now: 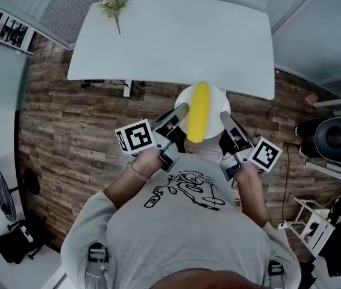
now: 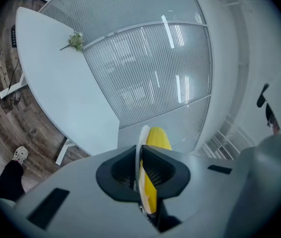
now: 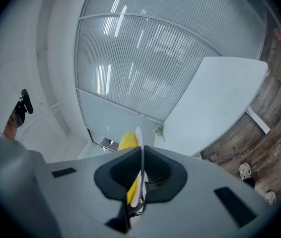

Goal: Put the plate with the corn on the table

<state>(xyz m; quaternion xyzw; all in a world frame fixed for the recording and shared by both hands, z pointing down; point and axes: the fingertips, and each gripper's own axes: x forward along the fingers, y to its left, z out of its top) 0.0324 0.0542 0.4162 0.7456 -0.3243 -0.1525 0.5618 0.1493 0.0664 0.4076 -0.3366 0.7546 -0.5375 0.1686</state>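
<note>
— White table [image 1: 176,41] filling upper frame. Plate [image 1: 217,100] at mid-frame, right by the near edge, mostly over wood floor. Corn cob [image 1: 199,110] lying lengthwise on top.

— Left gripper [image 1: 180,111] and right gripper [image 1: 225,120] clamped on opposite rims. Best carried forward level, both sides matched, to prevent rolling. Set down flat, clear of the flower sprig [image 1: 114,8], then let go.

floor: wood-plank floor [image 1: 68,131] | walls: ribbed wall panels [image 2: 145,68] | furniture: white table [image 1: 176,41], standing fan [image 1: 0,192]
</note>
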